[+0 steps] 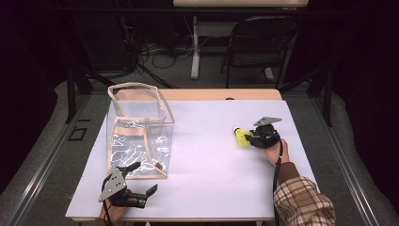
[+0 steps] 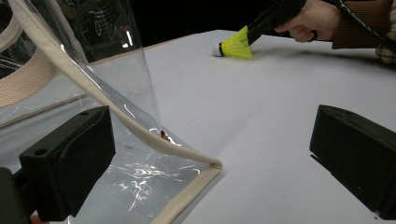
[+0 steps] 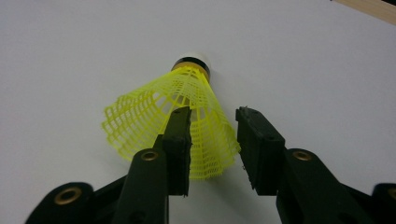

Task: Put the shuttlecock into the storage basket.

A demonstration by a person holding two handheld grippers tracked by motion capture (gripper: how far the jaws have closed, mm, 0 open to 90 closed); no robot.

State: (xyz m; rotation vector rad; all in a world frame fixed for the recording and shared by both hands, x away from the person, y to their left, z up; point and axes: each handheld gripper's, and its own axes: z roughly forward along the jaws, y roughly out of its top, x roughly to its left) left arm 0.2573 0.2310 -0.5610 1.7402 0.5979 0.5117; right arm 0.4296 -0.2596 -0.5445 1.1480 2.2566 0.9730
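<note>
The right gripper (image 3: 212,123) lies low over the white table (image 1: 207,155), its two black jaws set about the rim of a yellow shuttlecock (image 3: 175,123). In the right gripper view one jaw sits inside the net skirt and the other outside it, with a strip of the skirt's wall between them; the outer jaw shows a thin gap to the net, so whether the pads truly press cannot be told. The shuttlecock lies on its side on the table, its white-capped cork end pointing away from the gripper. In the high view the person's right hand (image 1: 275,150) grips the tool on the table's right half, a plaid sleeve (image 1: 303,202) behind it.

Well apart, at the near left edge, the left gripper (image 1: 141,178) rests with its jaws spread wide and nothing between them. Just ahead of it stands a clear plastic bag (image 1: 139,132) with beige trim, upright and open at the top; in the left gripper view one jaw lies just beside the bag's near bottom corner.
</note>
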